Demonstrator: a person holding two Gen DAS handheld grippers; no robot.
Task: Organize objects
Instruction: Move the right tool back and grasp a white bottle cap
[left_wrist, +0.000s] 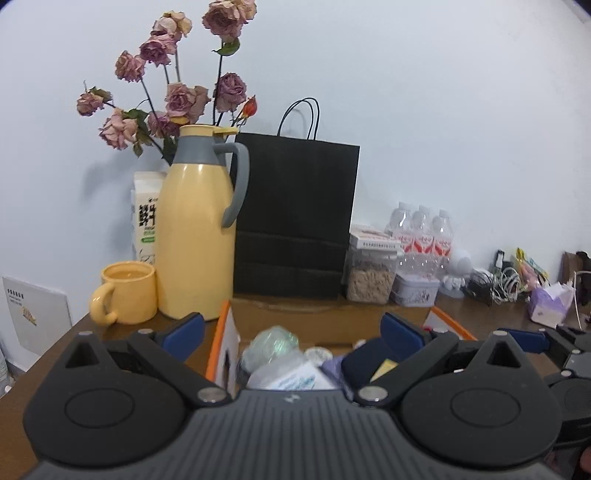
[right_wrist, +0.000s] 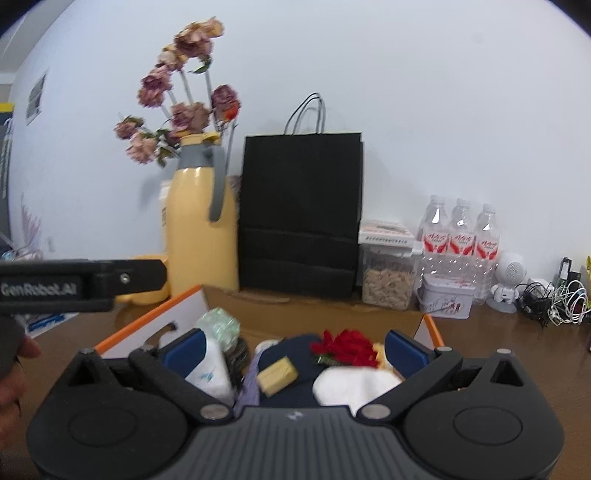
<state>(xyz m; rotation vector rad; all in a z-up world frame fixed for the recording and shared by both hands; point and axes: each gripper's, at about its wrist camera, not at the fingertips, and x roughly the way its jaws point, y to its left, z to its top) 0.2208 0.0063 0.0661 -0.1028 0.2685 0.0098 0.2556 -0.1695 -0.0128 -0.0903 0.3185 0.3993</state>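
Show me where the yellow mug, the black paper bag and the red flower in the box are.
yellow mug (left_wrist: 127, 293), left wrist view, front of its body.
black paper bag (right_wrist: 301, 210), right wrist view, middle of its front face.
red flower (right_wrist: 347, 347), right wrist view, its petals, inside the cardboard box (right_wrist: 314, 312).

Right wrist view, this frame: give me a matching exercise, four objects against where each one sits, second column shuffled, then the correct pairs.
Column 1
1. red flower
2. water bottles
3. yellow jug
4. white figurine

Column 2
A. against the wall, just left of the black paper bag
B. inside the cardboard box
C. beside the tangle of cables
D. behind the small tin, right of the clear food container

Pairs: 1-B, 2-D, 3-A, 4-C
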